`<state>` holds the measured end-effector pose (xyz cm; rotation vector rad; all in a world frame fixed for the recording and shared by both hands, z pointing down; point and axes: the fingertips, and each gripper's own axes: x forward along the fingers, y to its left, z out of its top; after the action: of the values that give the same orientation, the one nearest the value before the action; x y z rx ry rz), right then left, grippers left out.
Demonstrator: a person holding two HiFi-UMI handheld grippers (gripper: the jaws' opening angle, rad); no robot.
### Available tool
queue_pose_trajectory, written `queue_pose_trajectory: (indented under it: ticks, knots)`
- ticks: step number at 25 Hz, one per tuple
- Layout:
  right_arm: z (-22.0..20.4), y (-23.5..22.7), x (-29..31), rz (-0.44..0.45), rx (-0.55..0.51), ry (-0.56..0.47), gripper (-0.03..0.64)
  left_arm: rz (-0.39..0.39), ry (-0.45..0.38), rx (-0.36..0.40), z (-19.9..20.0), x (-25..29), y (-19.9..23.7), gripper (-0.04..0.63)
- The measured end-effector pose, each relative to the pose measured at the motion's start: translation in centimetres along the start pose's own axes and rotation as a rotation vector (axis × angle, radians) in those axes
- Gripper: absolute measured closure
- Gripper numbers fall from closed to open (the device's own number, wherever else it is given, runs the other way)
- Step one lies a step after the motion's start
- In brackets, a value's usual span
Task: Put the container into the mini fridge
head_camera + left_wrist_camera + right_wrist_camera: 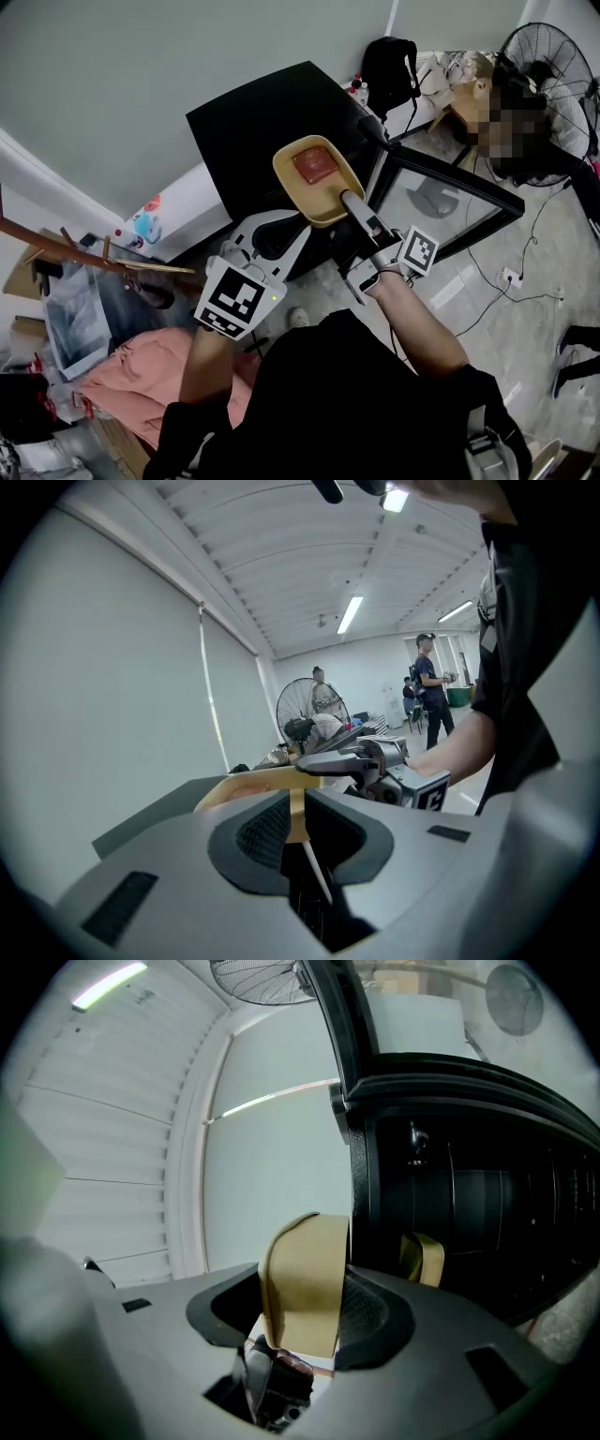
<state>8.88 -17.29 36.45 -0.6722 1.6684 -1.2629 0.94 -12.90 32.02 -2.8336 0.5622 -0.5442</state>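
A tan container (317, 178) with a red block inside hangs in front of the black mini fridge (267, 122), whose glass door (450, 192) stands open to the right. My left gripper (292, 221) grips the container's near rim from the left; in the left gripper view that thin tan rim (253, 785) runs between the shut jaws (296, 817). On the right side my right gripper (350, 200) holds the rim. In the right gripper view the container's wall (305, 1269) fills the jaw gap (305, 1326), with the fridge's dark inside (469, 1194) beyond.
A standing fan (553, 66) and a person are at the far right. A black bag (389, 66) leans by the wall behind the fridge. Cables and a socket strip (511, 277) cross the floor. Pink cloth (141, 375) and clutter lie at the left.
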Motion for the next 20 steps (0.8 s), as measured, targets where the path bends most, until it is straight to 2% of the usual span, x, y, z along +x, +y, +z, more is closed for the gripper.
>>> queue_pose_trajectory:
  ticks: [8,11,20]
  knots:
    - [0.2,1.6,-4.8,0.073,0.036,0.0,0.39,0.001,-0.064,-0.151,-1.1,-0.1,-2.0,0.537]
    - [0.3,1.5,-7.1,0.07,0.033,0.003,0.39,-0.004,-0.077,-0.201,-1.7,0.4,-3.3,0.538]
    - [0.3,-0.8,-10.9,-0.007,0.009,0.024,0.39,-0.009,-0.059,-0.255,-3.4,1.2,-6.5,0.538]
